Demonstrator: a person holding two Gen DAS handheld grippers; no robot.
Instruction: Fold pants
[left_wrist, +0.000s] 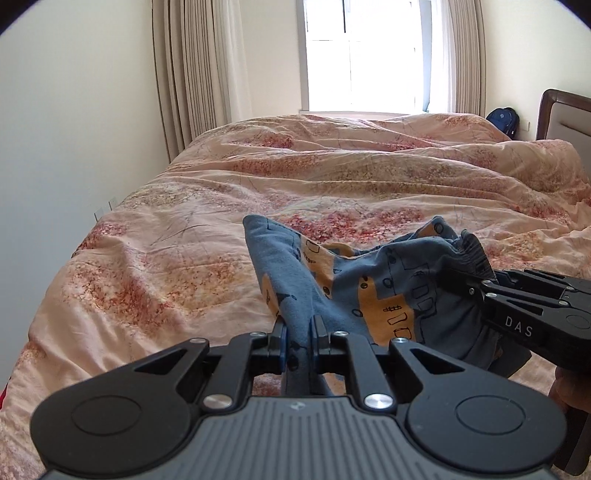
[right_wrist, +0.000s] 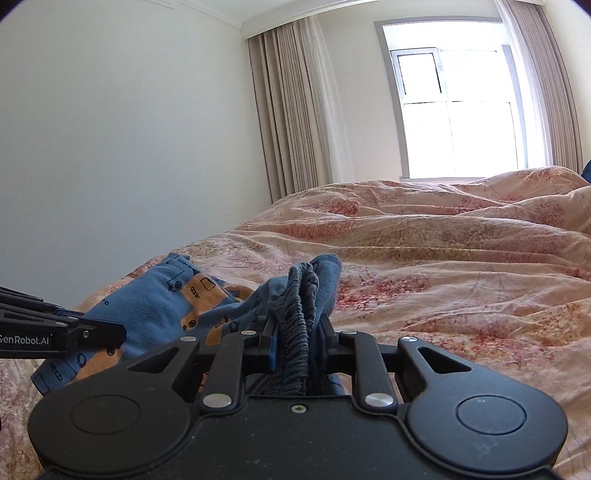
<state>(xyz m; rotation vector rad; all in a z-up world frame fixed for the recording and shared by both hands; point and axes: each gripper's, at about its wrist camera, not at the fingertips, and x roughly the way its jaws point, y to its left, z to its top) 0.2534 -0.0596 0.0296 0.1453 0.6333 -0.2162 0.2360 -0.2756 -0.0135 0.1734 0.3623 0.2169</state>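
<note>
The pants (left_wrist: 369, 280) are small, blue with orange printed patches, held bunched just above the bed. My left gripper (left_wrist: 298, 334) is shut on a blue fold of the pants. My right gripper (right_wrist: 295, 332) is shut on the gathered grey elastic waistband (right_wrist: 297, 317). In the left wrist view the right gripper (left_wrist: 476, 258) shows at the right, clamped on the waistband. In the right wrist view the left gripper (right_wrist: 110, 332) shows at the left, against the pants (right_wrist: 162, 306).
A bed with a rumpled peach floral duvet (left_wrist: 332, 177) fills both views. A white wall (left_wrist: 74, 129) lies to the left. Curtains (left_wrist: 195, 74) and a bright window (left_wrist: 365, 55) stand behind. A headboard (left_wrist: 565, 118) and a blue backpack (left_wrist: 504, 120) are at the far right.
</note>
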